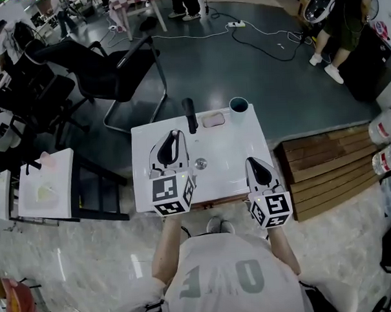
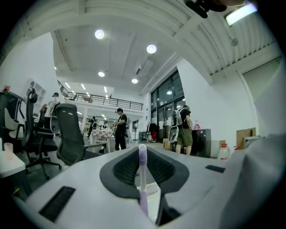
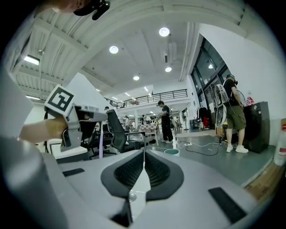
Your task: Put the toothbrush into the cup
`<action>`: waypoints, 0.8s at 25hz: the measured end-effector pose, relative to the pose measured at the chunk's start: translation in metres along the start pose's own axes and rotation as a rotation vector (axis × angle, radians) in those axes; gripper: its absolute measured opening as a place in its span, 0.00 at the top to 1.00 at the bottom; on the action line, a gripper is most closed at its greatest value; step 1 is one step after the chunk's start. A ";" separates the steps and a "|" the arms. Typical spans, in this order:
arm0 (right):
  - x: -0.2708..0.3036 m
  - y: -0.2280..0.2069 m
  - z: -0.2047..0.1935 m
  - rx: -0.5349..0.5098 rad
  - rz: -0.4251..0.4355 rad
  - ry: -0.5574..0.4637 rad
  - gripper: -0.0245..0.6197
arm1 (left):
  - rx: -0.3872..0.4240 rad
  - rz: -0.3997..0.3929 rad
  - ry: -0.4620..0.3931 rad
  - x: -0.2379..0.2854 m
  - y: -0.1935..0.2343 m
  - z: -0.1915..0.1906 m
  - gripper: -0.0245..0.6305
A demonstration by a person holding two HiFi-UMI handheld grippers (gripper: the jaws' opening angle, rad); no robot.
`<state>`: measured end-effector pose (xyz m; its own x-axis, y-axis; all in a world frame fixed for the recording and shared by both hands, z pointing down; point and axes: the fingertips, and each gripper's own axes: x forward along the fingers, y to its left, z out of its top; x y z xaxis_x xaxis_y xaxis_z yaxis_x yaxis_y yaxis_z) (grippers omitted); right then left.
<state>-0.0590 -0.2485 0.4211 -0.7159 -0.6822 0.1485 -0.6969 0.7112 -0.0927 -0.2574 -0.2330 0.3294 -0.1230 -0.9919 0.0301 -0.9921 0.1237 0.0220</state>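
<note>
A lilac toothbrush (image 2: 143, 188) stands upright between the jaws of my left gripper (image 2: 142, 150), which is shut on it. In the head view that gripper (image 1: 174, 135) hovers over the left half of the white table (image 1: 234, 150), with the brush's tip (image 1: 175, 131) showing at its front. The teal cup (image 1: 238, 105) stands upright at the table's far right corner, well apart from the brush. My right gripper (image 1: 251, 162) rests near the table's front right edge, shut with nothing in it. From the right gripper view (image 3: 143, 154) I see the cup (image 3: 171, 152) ahead and the toothbrush (image 3: 101, 143) hanging from the left gripper.
A black handle-like object (image 1: 189, 115) and a pale dish (image 1: 213, 119) lie at the table's far edge beside the cup. A small round metal piece (image 1: 200, 163) sits mid-table. A black chair (image 1: 114, 75) stands behind, a white side table (image 1: 48, 184) to the left, a wooden pallet (image 1: 325, 169) to the right.
</note>
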 end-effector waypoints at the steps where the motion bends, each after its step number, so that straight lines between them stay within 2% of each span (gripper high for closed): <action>1: -0.001 -0.002 -0.001 0.004 -0.007 0.000 0.91 | 0.006 -0.019 -0.023 0.010 -0.004 0.012 0.85; 5: -0.010 -0.014 -0.002 0.023 -0.045 0.004 0.91 | 0.024 -0.079 -0.099 0.047 -0.022 0.057 0.85; 10: -0.028 -0.038 -0.008 0.042 -0.140 0.006 0.91 | 0.036 -0.153 -0.167 0.093 -0.045 0.099 0.85; 14: -0.047 -0.057 -0.016 0.064 -0.230 0.016 0.91 | 0.028 -0.242 -0.272 0.120 -0.066 0.135 0.85; 20: -0.082 -0.080 -0.034 0.111 -0.368 0.054 0.91 | 0.035 -0.324 -0.337 0.155 -0.098 0.140 0.85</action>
<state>0.0574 -0.2437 0.4501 -0.4159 -0.8763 0.2431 -0.9092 0.3956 -0.1294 -0.1823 -0.4027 0.1915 0.1977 -0.9334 -0.2995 -0.9803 -0.1891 -0.0577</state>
